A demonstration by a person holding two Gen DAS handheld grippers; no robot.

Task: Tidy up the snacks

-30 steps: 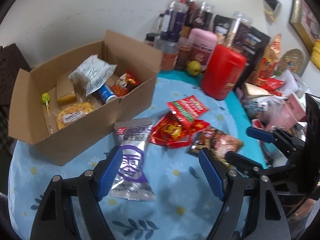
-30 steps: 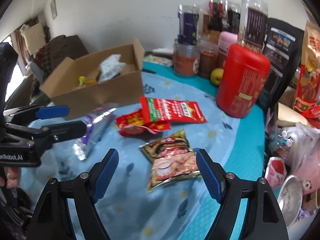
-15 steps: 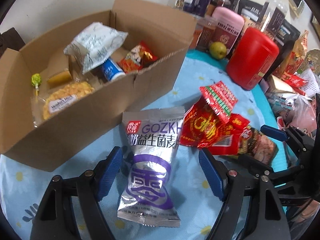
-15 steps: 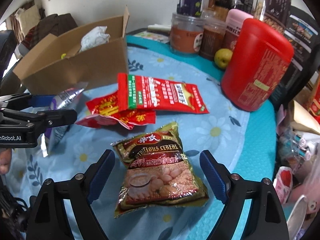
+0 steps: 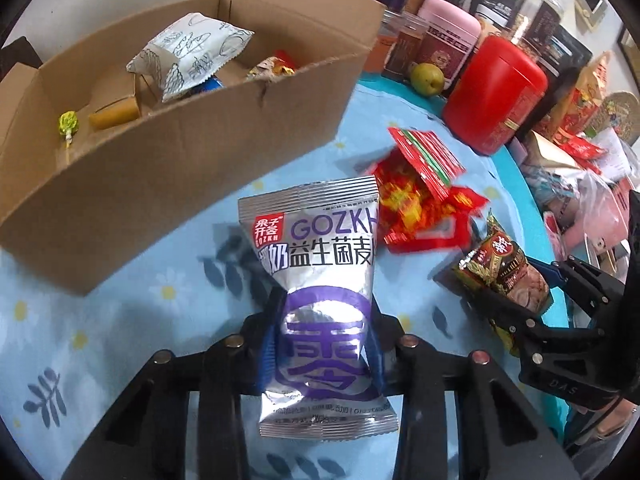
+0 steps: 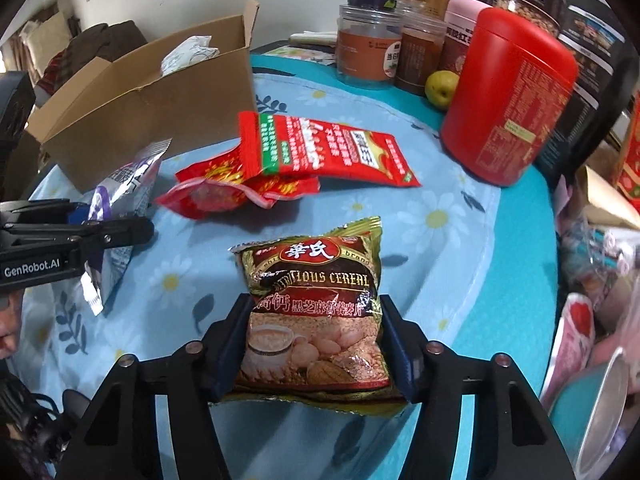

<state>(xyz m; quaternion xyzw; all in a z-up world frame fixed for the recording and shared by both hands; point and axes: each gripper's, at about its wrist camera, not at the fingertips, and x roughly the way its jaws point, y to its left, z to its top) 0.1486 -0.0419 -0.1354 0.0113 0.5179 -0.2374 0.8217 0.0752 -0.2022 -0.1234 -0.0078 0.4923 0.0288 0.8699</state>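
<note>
L gripper [image 5: 322, 340] just closed, clamps silver pkt [image 5: 320, 280]; R gripper [image 6: 316, 344] just closed, clamps cereal pkt [image 6: 316, 312].

My left gripper [image 5: 322, 344] has just closed, pads pinching at lower centre; my right gripper [image 6: 316, 344] likewise, lower centre of its frame.

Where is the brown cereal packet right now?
In the right wrist view the brown cereal packet lies on the floral tablecloth, pinched between the right gripper fingers, just in front of the red snack packets.
</note>
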